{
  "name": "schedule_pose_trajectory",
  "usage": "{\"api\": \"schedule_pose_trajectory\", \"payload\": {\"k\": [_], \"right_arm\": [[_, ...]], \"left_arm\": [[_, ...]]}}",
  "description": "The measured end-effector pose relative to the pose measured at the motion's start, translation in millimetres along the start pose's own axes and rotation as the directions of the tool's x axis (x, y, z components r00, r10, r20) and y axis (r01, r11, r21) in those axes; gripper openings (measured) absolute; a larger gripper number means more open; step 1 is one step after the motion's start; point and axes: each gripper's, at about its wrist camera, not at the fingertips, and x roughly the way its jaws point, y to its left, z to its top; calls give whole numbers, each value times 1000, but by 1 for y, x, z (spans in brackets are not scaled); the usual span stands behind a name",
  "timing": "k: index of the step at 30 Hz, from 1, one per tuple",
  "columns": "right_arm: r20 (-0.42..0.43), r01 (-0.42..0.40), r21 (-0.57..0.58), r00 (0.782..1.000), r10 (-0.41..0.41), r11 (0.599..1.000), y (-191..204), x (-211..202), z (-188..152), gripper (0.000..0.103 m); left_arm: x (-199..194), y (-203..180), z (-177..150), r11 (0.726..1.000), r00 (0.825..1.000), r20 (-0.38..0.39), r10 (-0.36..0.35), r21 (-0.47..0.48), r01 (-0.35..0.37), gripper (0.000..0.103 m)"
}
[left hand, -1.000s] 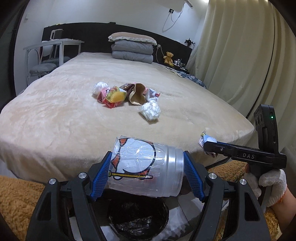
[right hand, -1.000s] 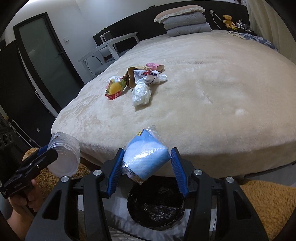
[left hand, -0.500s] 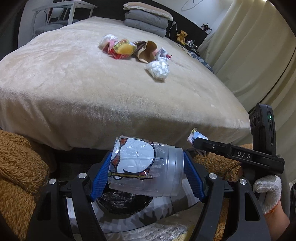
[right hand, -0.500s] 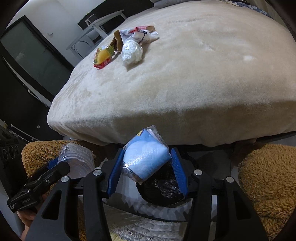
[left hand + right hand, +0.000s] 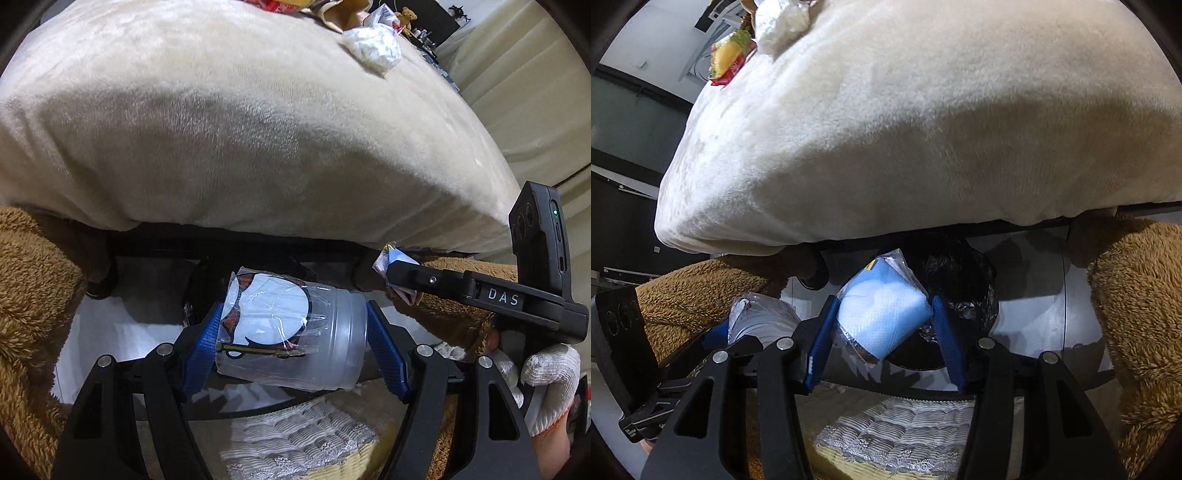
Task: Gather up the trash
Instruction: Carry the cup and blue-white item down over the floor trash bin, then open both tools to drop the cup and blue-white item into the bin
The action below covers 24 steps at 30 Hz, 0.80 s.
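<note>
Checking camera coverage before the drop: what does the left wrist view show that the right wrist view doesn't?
Left wrist only: the printed face of the plastic cup in the left tool, and a gloved hand. Right wrist only: the black-lined bin behind the blue packet in the right tool. Both: the bed, crumpled white wrapper.

Beige bed (image 5: 258, 129), brown rug (image 5: 1137, 314), teddy (image 5: 407, 15)
</note>
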Motion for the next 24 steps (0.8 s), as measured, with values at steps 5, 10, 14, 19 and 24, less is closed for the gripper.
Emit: {"api": "schedule_pose_trajectory", "payload": {"k": [5,10,14,19,24], "right_arm": [[-63,8,39,998,-5,999,-6,16,0,53],[-92,-3,66,996,9,998,-7,23,4,54],[-72,1,102,997,7,995,-7,21,8,72],[-66,-2,93,998,8,996,-4,20,10,72],[-47,10,82,999,-6,997,-2,15,13,72]], "left_arm": [[13,-2,3,1000,998,-48,27,13,-27,72],[21,-9,4,998,996,-73,51,41,-48,73],[20,-15,7,996,996,-60,61,68,-57,85],[20,-13,5,997,997,-56,55,63,-52,88],[15,-11,9,997,998,-40,56,51,-54,88]]}}
